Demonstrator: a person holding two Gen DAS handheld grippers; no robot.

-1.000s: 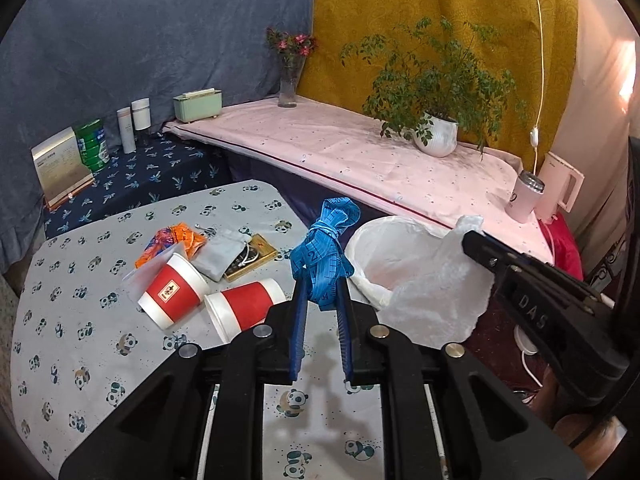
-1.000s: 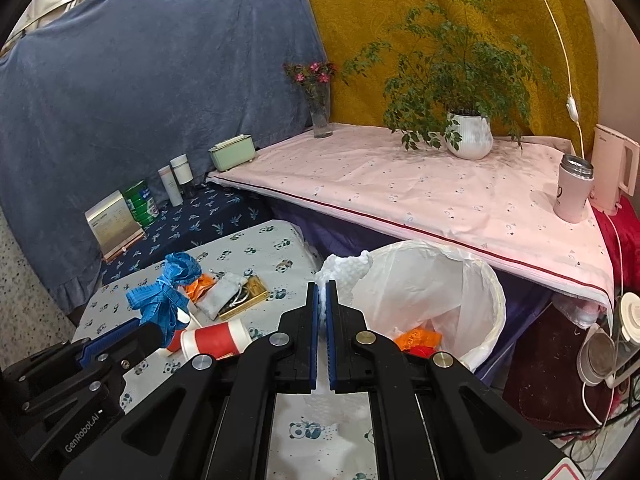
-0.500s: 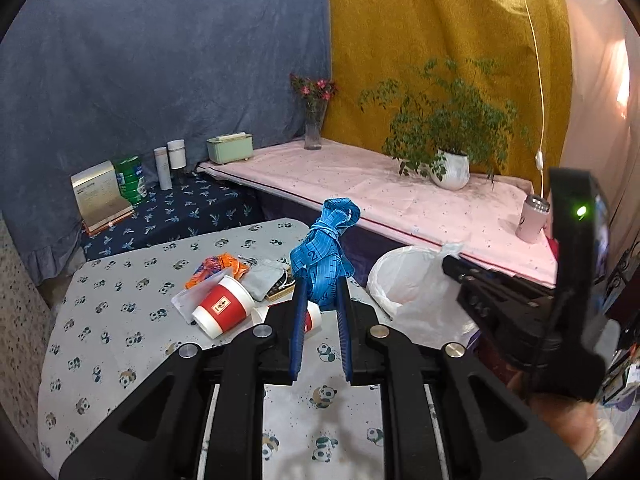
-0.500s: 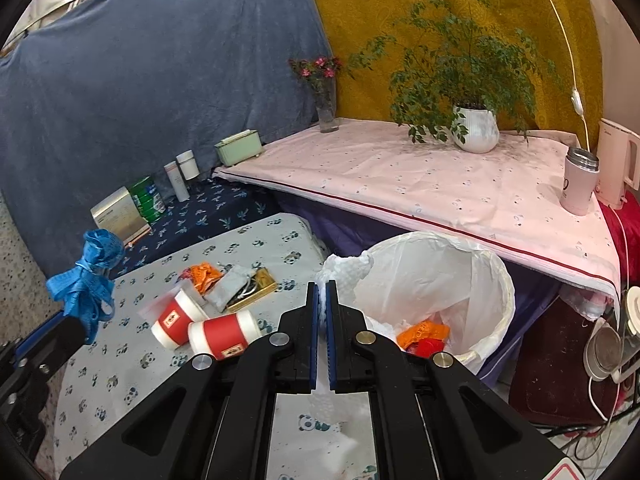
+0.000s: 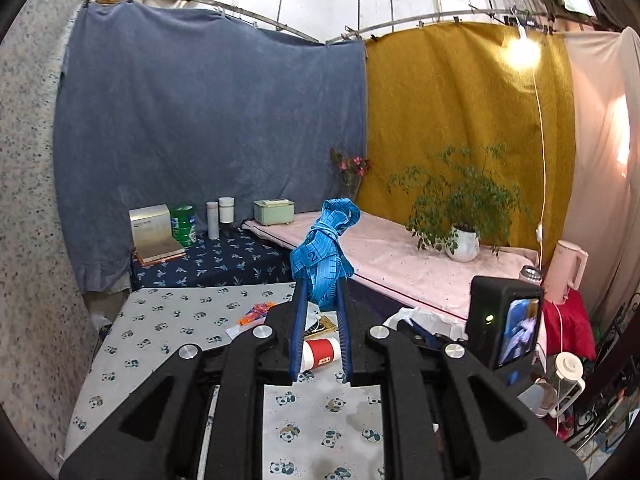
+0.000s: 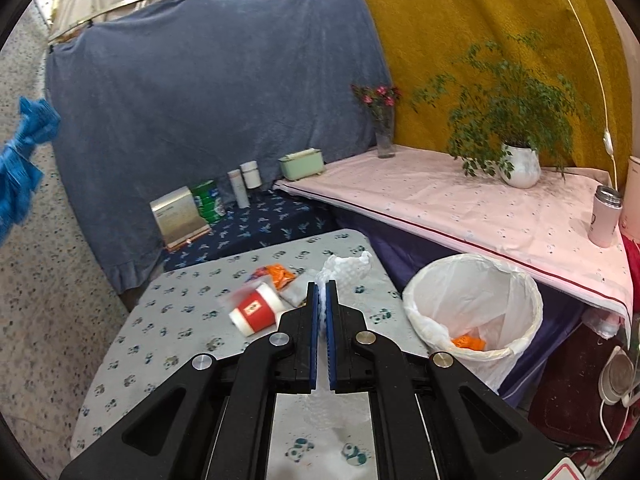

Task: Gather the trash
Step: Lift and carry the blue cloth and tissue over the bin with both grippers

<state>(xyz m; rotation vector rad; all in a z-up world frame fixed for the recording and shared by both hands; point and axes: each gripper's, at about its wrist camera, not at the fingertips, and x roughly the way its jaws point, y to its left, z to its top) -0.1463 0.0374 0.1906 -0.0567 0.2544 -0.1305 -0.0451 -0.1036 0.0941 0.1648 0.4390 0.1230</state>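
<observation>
left gripper (image 5: 320, 288): pinching a knotted blue measuring tape (image 5: 325, 249) between its blue pads, the bundle sticks up well above the fingertips. In the right wrist view the same tape shows as a blue blur at the far left edge (image 6: 22, 160).

right gripper (image 6: 321, 286): pads pressed nearly together on a piece of white bubble wrap (image 6: 344, 266), which pokes out past the tips and also hangs down under the fingers near the camera.

surface (image 6: 160, 340): low one with a panda-print cover, sits below both grippers.

trash left on the surface: red paper cup (image 6: 256, 310) lying on its side, a bit blurry. Behind it an orange wrapper (image 6: 280, 273) and a greyish pouch (image 6: 296, 294), all bunched close together. Left wrist view shows another red cup (image 5: 322, 354) between the fingers, also on its side.

trash bin (image 6: 474, 312): white bag-lined one, just right of the surface, below the edge of the pink-covered shelf (image 6: 460, 204). Something orange (image 6: 468, 342) already at the bottom.

background stuff: potted plant (image 6: 516, 164), vase of flowers (image 6: 382, 128), mint green box (image 6: 301, 163), pink tumbler (image 6: 606, 216) on the pink shelf. Green tin (image 6: 206, 200) and a couple of white bottles (image 6: 244, 182) on the dark blue cloth at the far left.
</observation>
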